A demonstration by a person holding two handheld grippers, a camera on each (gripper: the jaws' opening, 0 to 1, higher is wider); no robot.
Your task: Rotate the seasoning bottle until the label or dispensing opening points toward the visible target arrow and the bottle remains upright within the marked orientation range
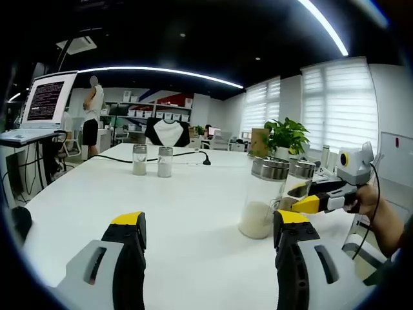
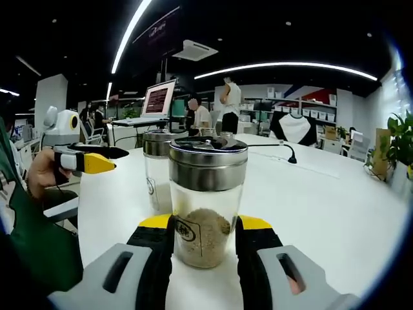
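Between the yellow-tipped jaws of the right hand-held gripper point(image 2: 205, 227) stands a clear glass seasoning bottle with a brushed steel lid point(image 2: 208, 200), holding brownish grains. Jaws lie along both sides of the glass near its base; they look to be pinching it, though true contact is hard to confirm. Bottle upright on the white worktop point(image 2: 335, 213), close to the edge nearest this hand-held gripper. A small dark label mark shows on the glass, facing roughly toward the camera and slightly left.

Just behind it, a second clear glass jar with steel lid point(image 2: 158, 169), also upright.

Left hand-held gripper point(image 1: 210, 227): jaws spread wide, nothing between them, hovering above bare worktop. In its view a clear jar of white grains point(image 1: 263, 197) stands just beside the right hand-held gripper, near the worktop's right edge. Two small glass shakers point(image 1: 152, 160) sit well apart toward the far edge, by a black cable point(image 1: 187, 154).

No target arrow or marked range is legible on the worktop, so alignment cannot be checked. Judgement: bottle grasped or about to be, still upright; rotation and release remain.
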